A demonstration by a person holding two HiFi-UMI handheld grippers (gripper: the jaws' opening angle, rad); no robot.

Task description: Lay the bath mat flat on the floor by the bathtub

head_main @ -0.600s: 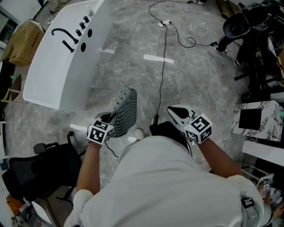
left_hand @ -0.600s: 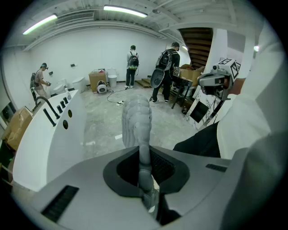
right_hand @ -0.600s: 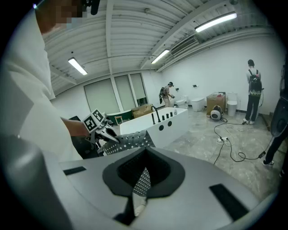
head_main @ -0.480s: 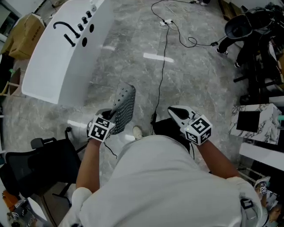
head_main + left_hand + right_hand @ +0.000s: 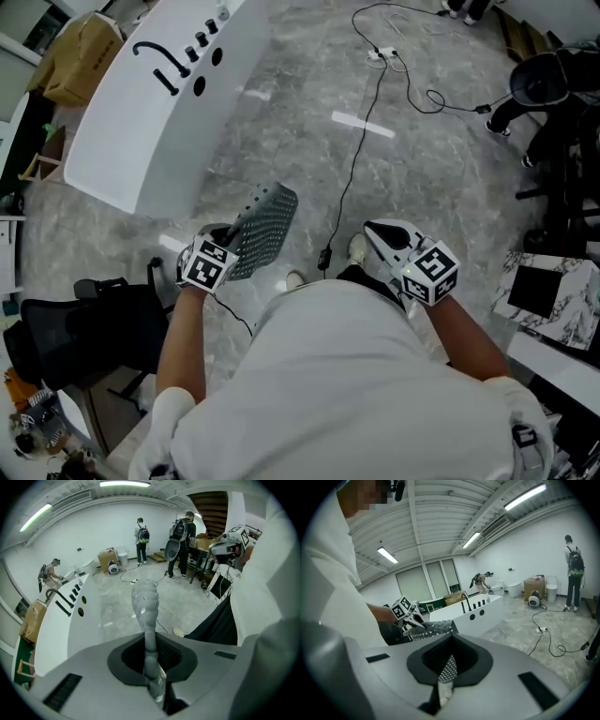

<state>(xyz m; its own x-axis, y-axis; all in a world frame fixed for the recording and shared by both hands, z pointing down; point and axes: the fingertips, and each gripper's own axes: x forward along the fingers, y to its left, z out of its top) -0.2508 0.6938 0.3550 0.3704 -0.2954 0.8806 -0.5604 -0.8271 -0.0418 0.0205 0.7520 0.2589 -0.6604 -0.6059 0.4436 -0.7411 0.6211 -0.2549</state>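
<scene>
A grey perforated bath mat (image 5: 264, 228) sticks out forward and up from my left gripper (image 5: 228, 246), which is shut on its near edge. In the left gripper view the mat (image 5: 146, 609) stands edge-on between the jaws. The white bathtub (image 5: 155, 112) with black taps lies on the floor ahead to the left, also seen in the left gripper view (image 5: 56, 620) and the right gripper view (image 5: 473, 613). My right gripper (image 5: 382, 236) hangs level to the right, apart from the mat, jaws together with nothing held. The right gripper view shows the mat (image 5: 431, 629) off to its left.
A black cable (image 5: 361, 141) runs across the grey floor from a power strip (image 5: 382, 54) to near my feet. A black office chair (image 5: 84, 328) stands at my left. A cardboard box (image 5: 80, 56) sits behind the tub. Dark chairs (image 5: 562, 112) stand at right. People (image 5: 180, 541) stand far off.
The head view has shifted, so tub and floor sit further right and lower in the frame. The mat stays in the left gripper, leaning slightly more to the right. The right gripper keeps its place.
</scene>
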